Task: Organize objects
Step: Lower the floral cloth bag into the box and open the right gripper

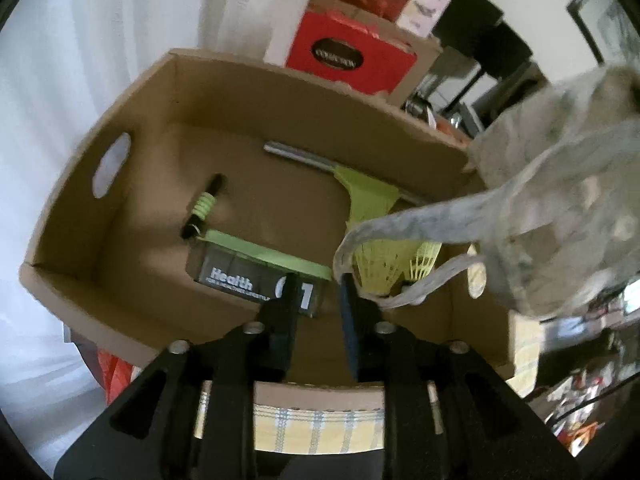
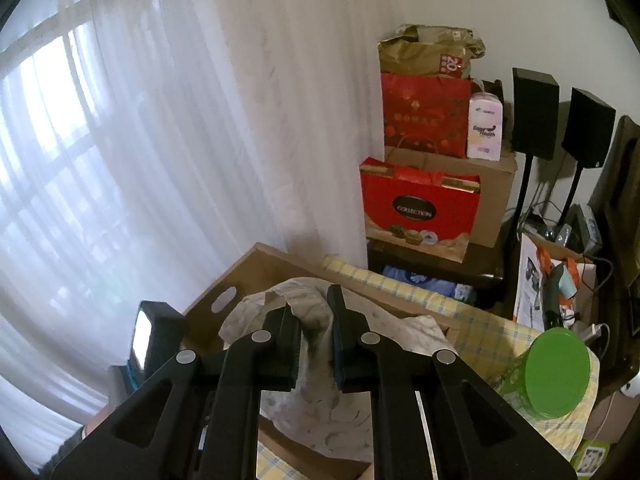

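A: While the right gripper (image 2: 314, 336) pinches the grey cloth bag (image 2: 316, 320) between its fingers, the bag hangs above the cardboard box (image 1: 120, 208), near its right wall. What could spoil the drop?

B: The handle loops. In the left view 1 strap (image 1: 400, 226) trails over the yellow shuttlecocks (image 1: 384, 268) and the other curls close to the left gripper (image 1: 318, 296). Its jaws are spread and hold nothing, yet the strap looks near its right finger, so it might snag there as the bag descends.

A: And inside the box?

B: It already holds a green squeegee (image 1: 360, 192), a black-and-green tool (image 1: 204, 206) and a grey case (image 1: 256, 276) printed "Health". A loose bag dropped on top may drape over the wall rather than settle inside.

A: Anything beside it?

B: The box sits on a yellow checked cloth (image 2: 480, 320), with a green-lidded tub (image 2: 556, 372) near the right gripper. A wide swing of that arm could knock the tub. Both views are blurred, so whether strap and finger touch cannot be told.
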Available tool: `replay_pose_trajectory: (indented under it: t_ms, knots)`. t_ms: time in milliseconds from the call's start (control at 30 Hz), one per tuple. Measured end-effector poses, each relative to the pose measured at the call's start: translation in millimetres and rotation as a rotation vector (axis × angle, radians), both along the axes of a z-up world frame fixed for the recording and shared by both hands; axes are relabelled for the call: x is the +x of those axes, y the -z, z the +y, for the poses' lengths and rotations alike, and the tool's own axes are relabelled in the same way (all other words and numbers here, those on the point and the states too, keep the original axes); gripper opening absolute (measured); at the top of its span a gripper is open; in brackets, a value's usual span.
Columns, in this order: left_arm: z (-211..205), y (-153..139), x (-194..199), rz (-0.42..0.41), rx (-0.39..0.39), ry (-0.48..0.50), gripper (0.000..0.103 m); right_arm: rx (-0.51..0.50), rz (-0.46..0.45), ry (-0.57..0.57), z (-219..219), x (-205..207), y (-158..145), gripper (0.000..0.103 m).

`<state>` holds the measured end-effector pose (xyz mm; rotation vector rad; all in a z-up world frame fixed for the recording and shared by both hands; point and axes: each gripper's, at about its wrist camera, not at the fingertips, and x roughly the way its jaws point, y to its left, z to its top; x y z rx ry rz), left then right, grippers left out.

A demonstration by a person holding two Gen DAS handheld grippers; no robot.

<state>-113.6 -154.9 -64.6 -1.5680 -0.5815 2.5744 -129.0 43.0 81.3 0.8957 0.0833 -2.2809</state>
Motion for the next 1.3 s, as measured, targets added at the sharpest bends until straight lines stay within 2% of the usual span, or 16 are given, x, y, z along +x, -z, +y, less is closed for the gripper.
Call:
replay_pose_trajectory:
  t_ms: [67, 233, 367, 467, 667, 833, 867, 933, 1100, 1167, 1300]
  knots:
    - [-6, -10, 4, 0.031, -0.002, -0.025, 0.038, 0.014, 0.002, -0.005, -7, -2, 1, 0.011]
    - [-20, -44, 17, 0.121, -0.058, -0.080, 0.047, 0.030, 0.007, -0.015, -26, -7, 3, 0.011]
    - [-34, -68, 31, 0.182, -0.114, -0.137, 0.066, 0.020, -0.009, -0.032, -47, -15, 6, 0.011]
    - [-46, -79, 41, 0.208, -0.128, -0.168, 0.073, 0.010, -0.028, -0.053, -66, -20, 9, 0.011]
    - [-65, -83, 57, 0.214, -0.127, -0.201, 0.076, 0.010, -0.025, -0.106, -114, -28, 14, 0.012]
    - [-77, -82, 70, 0.223, -0.113, -0.228, 0.078, 0.005, -0.032, -0.197, -148, -26, 30, 0.016]
    - [-77, -80, 70, 0.219, -0.112, -0.231, 0.078, 0.011, -0.038, -0.209, -152, -26, 37, 0.020]
    - [-79, -75, 69, 0.204, -0.107, -0.231, 0.078, 0.036, -0.065, -0.225, -157, -25, 54, 0.051]
    - [-75, -62, 65, 0.181, -0.096, -0.210, 0.078, 0.130, -0.125, -0.228, -151, -27, 93, 0.054]
    - [-72, -59, 64, 0.175, -0.091, -0.203, 0.078, 0.133, -0.152, -0.223, -142, -30, 97, 0.056]
    - [-67, -54, 60, 0.168, -0.080, -0.186, 0.078, 0.141, -0.149, -0.185, -121, -32, 96, 0.062]
